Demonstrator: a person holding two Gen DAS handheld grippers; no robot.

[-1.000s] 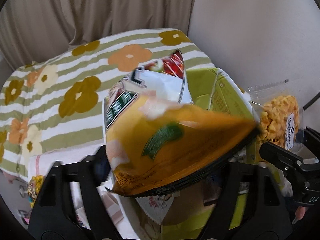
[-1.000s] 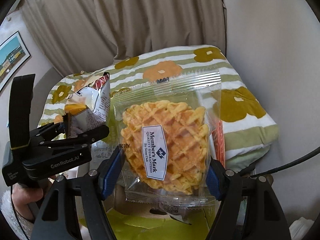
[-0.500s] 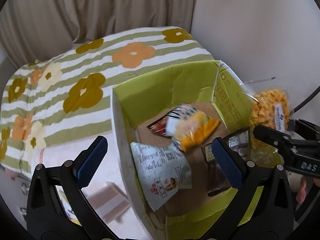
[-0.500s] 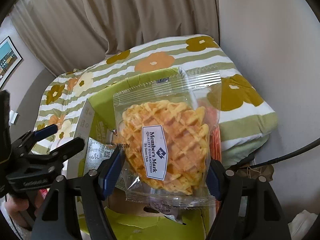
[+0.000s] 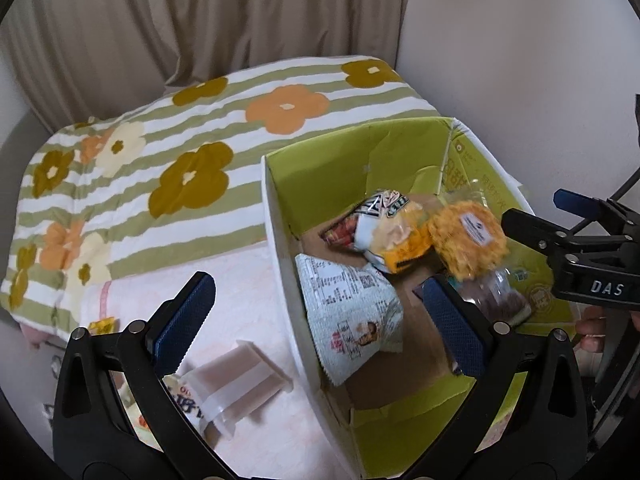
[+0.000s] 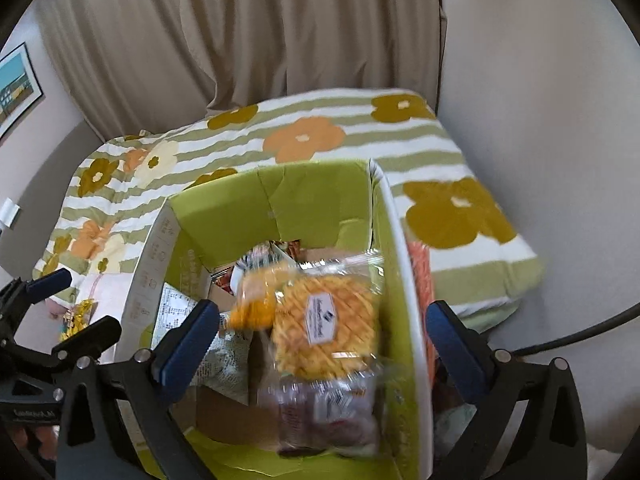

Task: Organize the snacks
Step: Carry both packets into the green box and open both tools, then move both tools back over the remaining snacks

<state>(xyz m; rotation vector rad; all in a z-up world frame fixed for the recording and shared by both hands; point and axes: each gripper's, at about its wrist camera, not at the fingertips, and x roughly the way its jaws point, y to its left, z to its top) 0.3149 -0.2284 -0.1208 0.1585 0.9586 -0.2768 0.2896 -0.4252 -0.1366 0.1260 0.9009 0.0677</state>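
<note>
A green cardboard box (image 5: pixel 352 172) (image 6: pixel 272 196) stands open on the bed. Inside it lie an orange chip bag (image 5: pixel 400 240) (image 6: pixel 256 300), a white printed packet (image 5: pixel 348 308) (image 6: pixel 224 356) and a dark packet (image 5: pixel 500 296) (image 6: pixel 320 412). A waffle pack (image 5: pixel 468 240) (image 6: pixel 324 328), blurred, is dropping onto them. My left gripper (image 5: pixel 316 296) hangs open and empty over the box's left wall. My right gripper (image 6: pixel 324 312) is above the box with its jaws opening; the waffle pack sits below and between the fingers, free of the pads.
A striped flower blanket (image 5: pixel 160 160) covers the bed behind the box. A clear-wrapped pack (image 5: pixel 240 376) and a small yellow snack (image 5: pixel 102 326) lie on the pale sheet left of the box. An orange item (image 6: pixel 420 272) sits against the box's right side. Curtain and wall close off the back.
The left gripper let go of the orange chip bag, which fell into the box, and drew back to the left. The right gripper opened and released the waffle pack into the box.
</note>
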